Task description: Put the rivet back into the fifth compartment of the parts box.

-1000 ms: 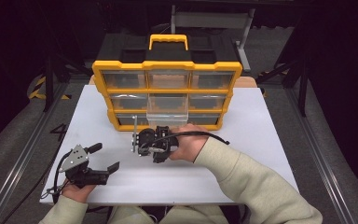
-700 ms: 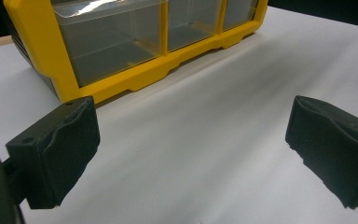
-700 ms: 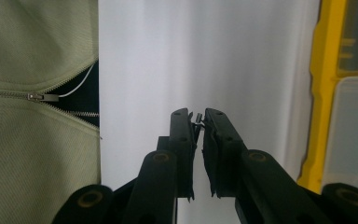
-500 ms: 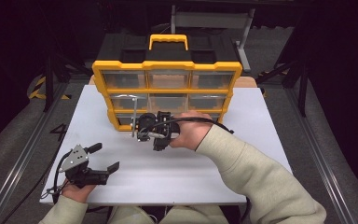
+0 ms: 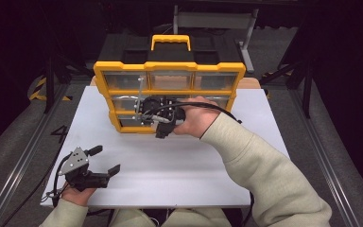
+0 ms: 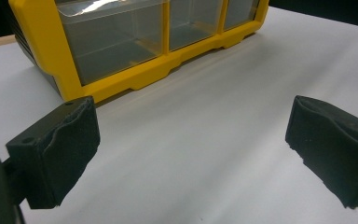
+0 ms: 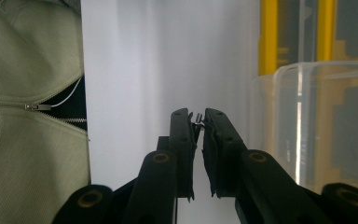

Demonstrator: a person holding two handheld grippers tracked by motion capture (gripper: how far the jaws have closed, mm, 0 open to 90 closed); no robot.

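Yellow plastic frames the organizer [image 5: 123,92], which stands at the table's [image 5: 194,165] twelve o'clock edge, and the right gripper [image 5: 157,115] has come forward to it from mid-table over the last second, now pressed against the lower rows of clear drawers. In the right gripper view its jaws are nearly closed on something small and dark [image 7: 198,118] at their tips, with a clear drawer [image 7: 317,126] pulled out at three o'clock; I judge the piece is about to go into that drawer. What the piece is cannot be made out, and the hand [image 5: 196,118] hides which drawer is open in the high view. At seven o'clock the left gripper [image 5: 103,162] stays put on the table, jaws wide and empty, organizer ahead of it.
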